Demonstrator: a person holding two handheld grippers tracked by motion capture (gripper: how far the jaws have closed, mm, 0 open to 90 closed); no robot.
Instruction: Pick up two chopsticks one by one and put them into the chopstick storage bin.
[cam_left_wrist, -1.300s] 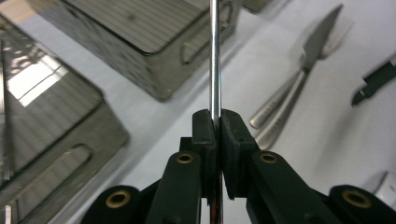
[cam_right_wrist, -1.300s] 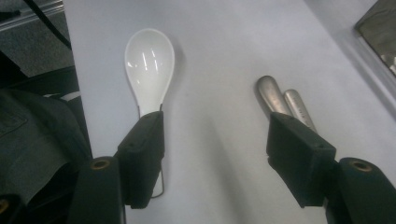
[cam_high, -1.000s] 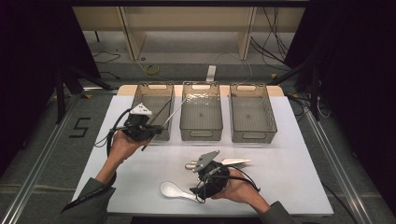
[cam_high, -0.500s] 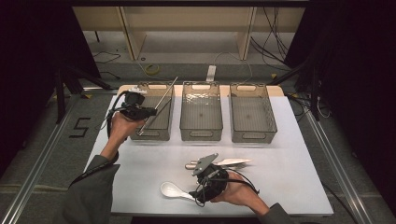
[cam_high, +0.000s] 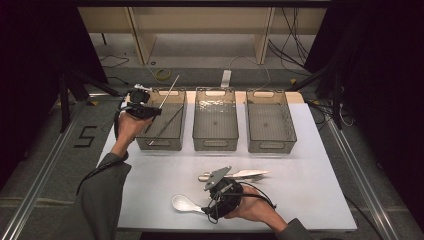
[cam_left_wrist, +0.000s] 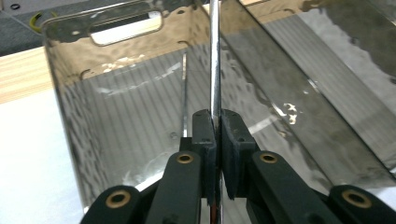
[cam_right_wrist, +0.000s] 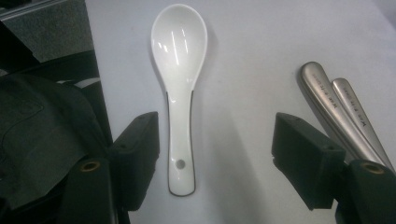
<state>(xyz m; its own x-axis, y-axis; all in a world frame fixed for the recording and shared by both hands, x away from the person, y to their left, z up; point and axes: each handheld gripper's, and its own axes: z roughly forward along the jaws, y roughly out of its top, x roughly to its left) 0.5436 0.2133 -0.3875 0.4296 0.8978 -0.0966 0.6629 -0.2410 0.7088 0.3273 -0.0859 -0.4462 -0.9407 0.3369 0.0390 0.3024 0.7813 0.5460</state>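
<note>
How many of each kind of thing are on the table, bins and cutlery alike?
Clear bins: 3
Thin metal rods: 2, one clamped in the left gripper, one lying in the left bin
White spoon: 1
Metal handles beside the spoon: 2
Total: 8

Thin metal chopstick (cam_left_wrist: 215, 56) upright-tilted over left smoky bin (cam_high: 167, 131), white ceramic spoon (cam_right_wrist: 180, 84) flat on table

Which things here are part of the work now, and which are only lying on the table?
In the work:
- thin metal rod, clamped in the left gripper over the left bin
- white spoon, between the open jaws of the right gripper

Lying about:
- two metal handles
- middle bin
- right bin
</note>
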